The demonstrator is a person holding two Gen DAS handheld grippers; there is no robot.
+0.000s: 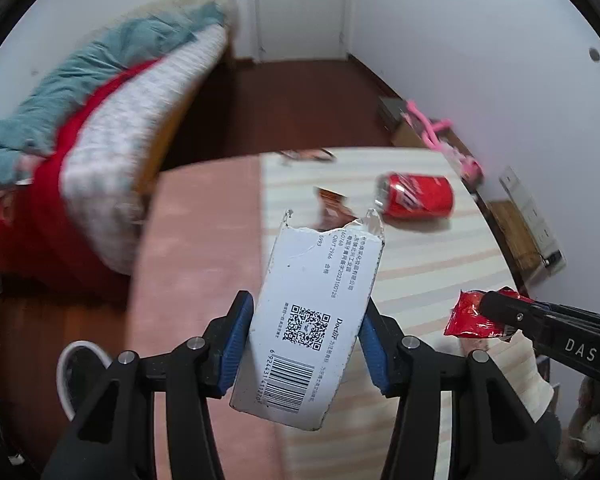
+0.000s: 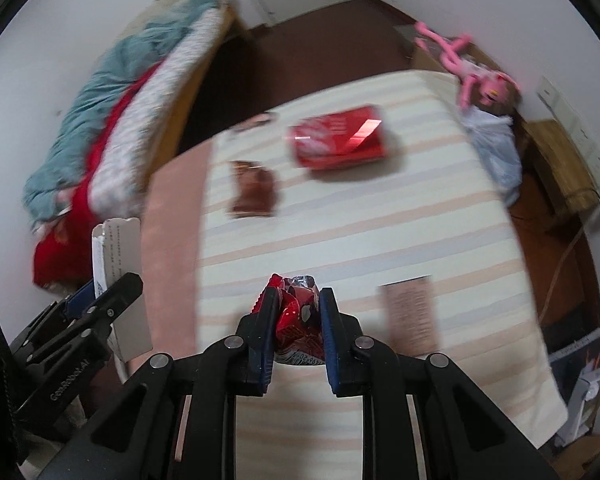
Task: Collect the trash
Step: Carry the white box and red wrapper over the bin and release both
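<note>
My left gripper (image 1: 306,340) is shut on a torn white carton (image 1: 312,312) with a QR code and barcode, held above the striped mattress (image 1: 420,256); the carton also shows in the right wrist view (image 2: 118,280). My right gripper (image 2: 298,312) is shut on a crumpled red wrapper (image 2: 296,312), also seen in the left wrist view (image 1: 474,316). A red soda can (image 1: 418,196) lies on its side on the mattress (image 2: 380,232), blurred in the right wrist view (image 2: 338,142). A brown wrapper (image 2: 254,188) lies left of it. A brown card (image 2: 410,316) lies nearer.
A bed with teal and red bedding (image 1: 72,132) stands at the left. A pink toy (image 2: 472,68) and a pale plastic bag (image 2: 494,152) sit at the mattress's far right. A power strip (image 1: 530,216) rests on a wooden stand by the wall. Dark floor (image 1: 280,104) lies beyond.
</note>
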